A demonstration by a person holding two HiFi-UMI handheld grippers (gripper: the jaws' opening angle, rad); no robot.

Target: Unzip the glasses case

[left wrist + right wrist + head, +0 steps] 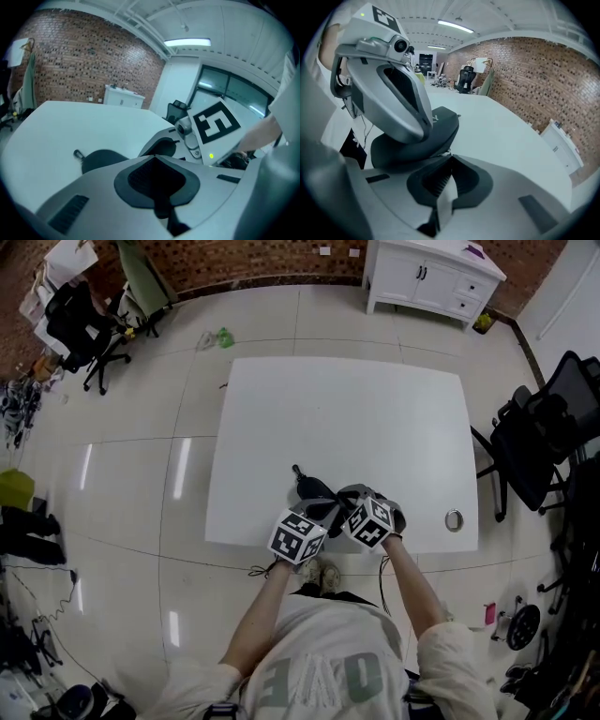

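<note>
Now, L gripper [154, 158] jaws pressed together by glasses case [101, 161], R gripper [450, 157] jaws pinching zip pull [447, 151].

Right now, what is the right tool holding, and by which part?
The right tool seems pinched on the zipper pull at the glasses case edge.

Your left gripper [154, 158] and right gripper [449, 157] are grey with black ribbed pads, and their cubes [298, 538] carry black-and-white square markers. The glasses case [314, 488] is black, the table [347, 418] plain white, the brick wall [84, 61] red-brown.
</note>
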